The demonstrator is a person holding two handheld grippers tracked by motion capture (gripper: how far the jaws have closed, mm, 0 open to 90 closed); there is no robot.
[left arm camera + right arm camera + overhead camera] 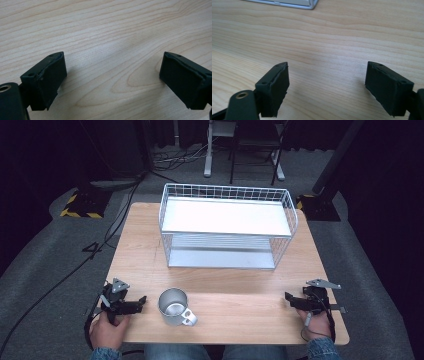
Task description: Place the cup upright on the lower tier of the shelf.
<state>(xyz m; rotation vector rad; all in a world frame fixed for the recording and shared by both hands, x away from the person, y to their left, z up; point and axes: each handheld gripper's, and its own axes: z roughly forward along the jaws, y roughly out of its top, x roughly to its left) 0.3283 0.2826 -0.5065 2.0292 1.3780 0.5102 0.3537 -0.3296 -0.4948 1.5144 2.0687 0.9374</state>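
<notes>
Your hands sit at the near edge of the table (225, 285), one at each corner, and each holds its tongs low over bare wood. Left tongs (141, 301) point right, toward the mug (173, 306); the left gripper view shows both jaws spread wide with nothing but wood grain between them. Right tongs (288, 297) point left across the board; the right gripper view shows the same: jaws wide apart, empty, with a corner of the rack (294, 3) at the top edge.

Mug: metal, upright, mouth up, standing near the front edge between your two hands and much closer to the left one. Its handle juts toward you and to the right. It is just beside the left tongs but not touching them. Wire rack, two shelves, stands at the middle of the table behind the mug, well apart from it, both shelves bare.

Assessment: the work stands at its opening step. Nothing is gripped and the mug has not been approached. Judging by the layout, the mug is likely meant for the rack, though that is an inference.

Next move, as I judge it: bring your left tongs in level with the mug wall or rim, keep the jaws wide until they straddle it, then close. Mind the handle; it faces away from the left tongs, so a rim or wall grip is the cleaner option.
</notes>
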